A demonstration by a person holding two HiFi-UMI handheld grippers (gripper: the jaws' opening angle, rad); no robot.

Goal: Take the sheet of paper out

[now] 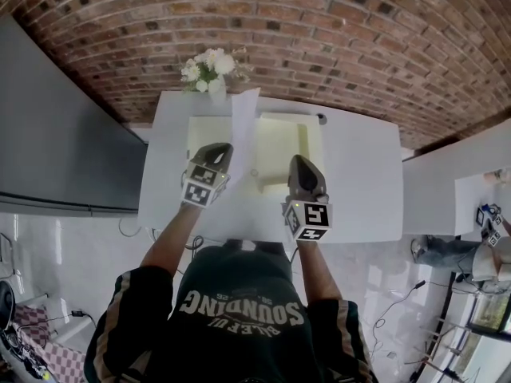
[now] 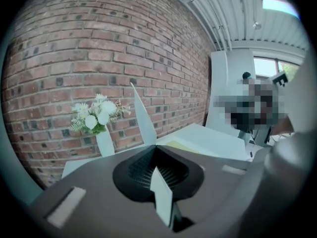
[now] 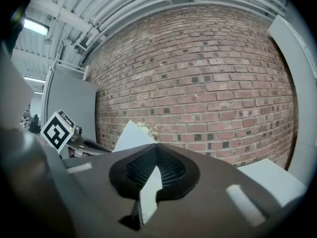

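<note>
L tool (image 1: 223,148) + R tool (image 1: 300,160), tips fwd, on upright sheet (image 1: 244,122).

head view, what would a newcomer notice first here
A white sheet is held up over the middle of the table, pinched by the left tongs and the right tongs. Below it lies a pale yellow tray, and white flowers stand at the table's far edge against a brick wall.

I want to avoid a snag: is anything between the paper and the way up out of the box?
Nothing visible. The left gripper and the right gripper are both shut on the paper, which is held up over the open box.
</note>
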